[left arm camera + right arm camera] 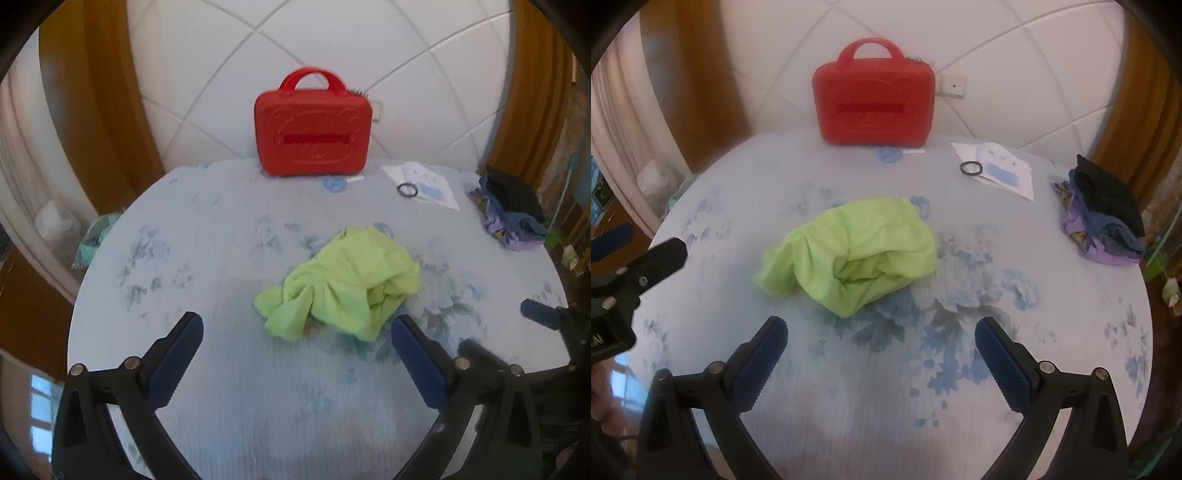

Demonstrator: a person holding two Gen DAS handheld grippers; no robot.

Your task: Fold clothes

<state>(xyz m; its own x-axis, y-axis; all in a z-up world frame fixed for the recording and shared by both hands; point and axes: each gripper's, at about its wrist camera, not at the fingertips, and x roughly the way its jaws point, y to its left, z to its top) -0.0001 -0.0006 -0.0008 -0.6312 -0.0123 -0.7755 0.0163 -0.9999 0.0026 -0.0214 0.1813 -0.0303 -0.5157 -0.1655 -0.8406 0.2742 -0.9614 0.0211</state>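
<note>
A crumpled lime-green garment (343, 284) (849, 251) lies in a heap near the middle of the round table (221, 369) (871, 406) with its pale blue floral cloth. My left gripper (295, 325) hovers open just in front of it, nothing between its blue-padded fingers (177, 362). My right gripper (881, 328) is also open and empty, a little short of the garment's near edge. In the left wrist view the right gripper (495, 339) shows at the right; in the right wrist view the left gripper (639, 251) shows at the left edge.
A red hard case (314, 133) (873, 103) stands upright at the table's far edge against a tiled wall. Papers (424, 181) (997, 170) with a black ring (407, 189) (971, 168) lie far right. A pile of dark and purple clothes (513, 210) (1104, 218) sits at the right edge.
</note>
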